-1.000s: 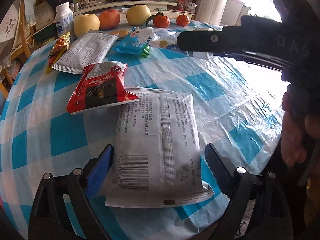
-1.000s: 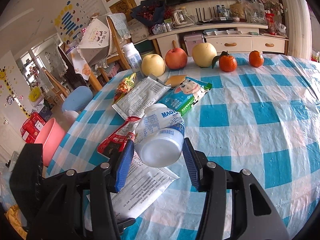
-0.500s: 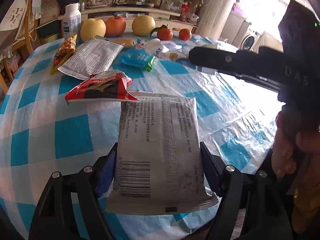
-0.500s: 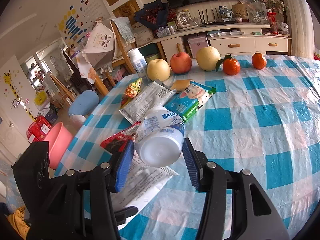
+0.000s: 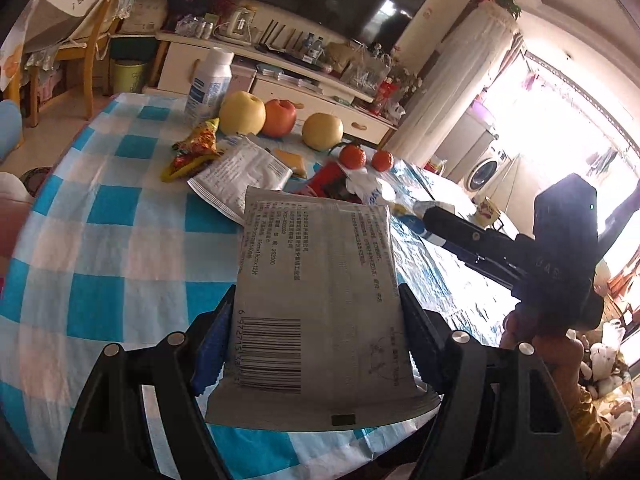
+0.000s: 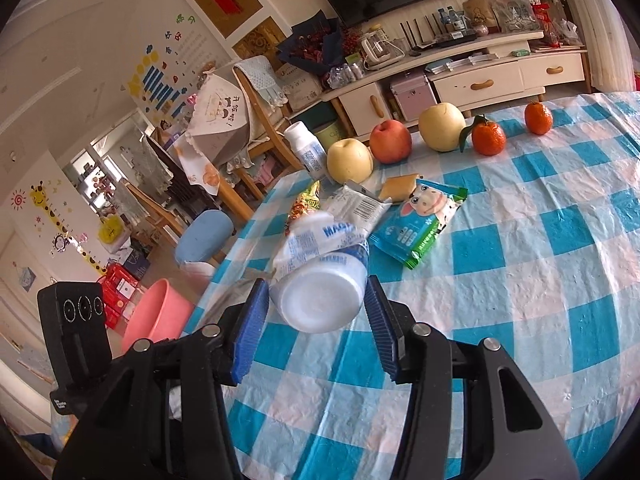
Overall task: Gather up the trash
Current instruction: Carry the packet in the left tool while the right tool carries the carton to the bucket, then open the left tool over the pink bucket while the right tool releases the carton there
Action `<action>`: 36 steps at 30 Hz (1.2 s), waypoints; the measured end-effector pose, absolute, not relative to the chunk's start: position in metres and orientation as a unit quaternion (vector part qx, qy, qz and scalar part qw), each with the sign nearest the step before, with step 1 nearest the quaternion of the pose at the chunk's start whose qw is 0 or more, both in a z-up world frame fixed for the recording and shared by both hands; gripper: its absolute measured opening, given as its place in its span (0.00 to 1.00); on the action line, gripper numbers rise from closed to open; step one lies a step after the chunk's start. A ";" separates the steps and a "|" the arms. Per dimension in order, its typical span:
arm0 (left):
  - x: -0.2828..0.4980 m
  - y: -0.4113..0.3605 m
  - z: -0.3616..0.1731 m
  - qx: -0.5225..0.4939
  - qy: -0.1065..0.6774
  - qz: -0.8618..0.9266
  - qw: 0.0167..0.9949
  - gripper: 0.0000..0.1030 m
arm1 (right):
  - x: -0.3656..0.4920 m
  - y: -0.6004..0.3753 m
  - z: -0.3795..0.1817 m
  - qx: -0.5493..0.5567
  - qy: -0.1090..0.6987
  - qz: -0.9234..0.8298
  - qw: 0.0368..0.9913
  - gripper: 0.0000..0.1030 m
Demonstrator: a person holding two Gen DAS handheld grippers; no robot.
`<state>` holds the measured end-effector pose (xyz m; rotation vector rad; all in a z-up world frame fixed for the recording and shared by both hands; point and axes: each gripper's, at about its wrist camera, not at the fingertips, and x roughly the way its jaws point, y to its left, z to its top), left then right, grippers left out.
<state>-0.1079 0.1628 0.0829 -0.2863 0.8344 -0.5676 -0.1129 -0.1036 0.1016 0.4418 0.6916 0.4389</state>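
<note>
My left gripper is shut on a flat grey-white printed packet with a barcode, held lifted above the checked tablecloth. My right gripper is shut on a crumpled white plastic bottle with blue lettering, held above the table's left edge. The right gripper's body also shows at the right of the left wrist view. Other wrappers lie on the table: a white packet, a yellow-red snack wrapper, a red wrapper, and a blue cow-print packet.
Apples, a pear and two tangerines line the table's far side beside an upright white bottle. A pink basin, a blue stool and wooden chairs stand on the floor left of the table.
My left gripper closed on the grey packet and lifted it off the table, tilting up. My right gripper kept hold of the bottle and rose, shifting towards the table's left edge.
</note>
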 end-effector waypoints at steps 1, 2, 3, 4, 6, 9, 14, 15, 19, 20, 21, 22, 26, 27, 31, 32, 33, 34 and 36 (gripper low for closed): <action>-0.107 0.169 0.084 -0.143 0.395 -0.266 0.868 0.74 | -0.113 -0.101 0.102 0.212 0.334 0.212 0.894 0.49; -0.105 0.175 0.084 -0.151 0.393 -0.261 0.869 0.74 | -0.113 -0.099 0.102 0.211 0.334 0.213 0.894 0.49; -0.103 0.180 0.084 -0.156 0.391 -0.257 0.870 0.74 | -0.112 -0.095 0.102 0.208 0.336 0.214 0.893 0.49; -0.102 0.186 0.085 -0.161 0.389 -0.252 0.871 0.74 | -0.111 -0.091 0.102 0.207 0.338 0.216 0.892 0.49; -0.099 0.198 0.085 -0.171 0.385 -0.238 0.875 0.74 | -0.110 -0.084 0.101 0.207 0.343 0.222 0.889 0.49; -0.094 0.219 0.086 -0.188 0.379 -0.215 0.880 0.74 | -0.107 -0.067 0.101 0.198 0.350 0.233 0.885 0.49; -0.093 0.261 0.094 -0.210 0.357 -0.165 0.895 0.74 | -0.102 -0.025 0.104 0.178 0.360 0.267 0.876 0.49; -0.093 0.269 0.095 -0.214 0.352 -0.155 0.898 0.74 | -0.100 -0.017 0.106 0.175 0.362 0.274 0.874 0.49; -0.096 0.317 0.101 -0.239 0.328 -0.093 0.909 0.74 | -0.092 0.038 0.112 0.153 0.368 0.319 0.860 0.49; -0.098 0.334 0.102 -0.246 0.320 -0.068 0.912 0.74 | -0.091 0.052 0.115 0.145 0.369 0.330 0.857 0.49; -0.099 0.346 0.101 -0.252 0.315 -0.052 0.914 0.74 | -0.090 0.066 0.117 0.137 0.370 0.340 0.853 0.49; -0.101 0.360 0.101 -0.261 0.309 -0.034 0.914 0.74 | -0.090 0.081 0.119 0.130 0.371 0.353 0.849 0.49; -0.111 0.418 0.092 -0.315 0.292 0.028 0.903 0.74 | -0.083 0.152 0.127 0.092 0.374 0.399 0.832 0.49; -0.113 0.434 0.087 -0.330 0.289 0.046 0.898 0.74 | -0.082 0.166 0.128 0.087 0.375 0.407 0.828 0.49; -0.123 0.478 0.074 -0.376 0.276 0.104 0.879 0.74 | -0.080 0.233 0.129 0.050 0.374 0.442 0.814 0.49; -0.124 0.486 0.071 -0.383 0.275 0.116 0.874 0.74 | -0.080 0.247 0.129 0.042 0.374 0.448 0.811 0.49; -0.125 0.492 0.070 -0.388 0.275 0.121 0.871 0.74 | -0.080 0.261 0.128 0.033 0.373 0.454 0.808 0.49; -0.125 0.497 0.068 -0.396 0.276 0.125 0.867 0.74 | -0.080 0.273 0.126 0.025 0.373 0.459 0.806 0.49; -0.123 0.506 0.063 -0.408 0.277 0.135 0.860 0.74 | -0.079 0.298 0.121 0.010 0.373 0.467 0.802 0.50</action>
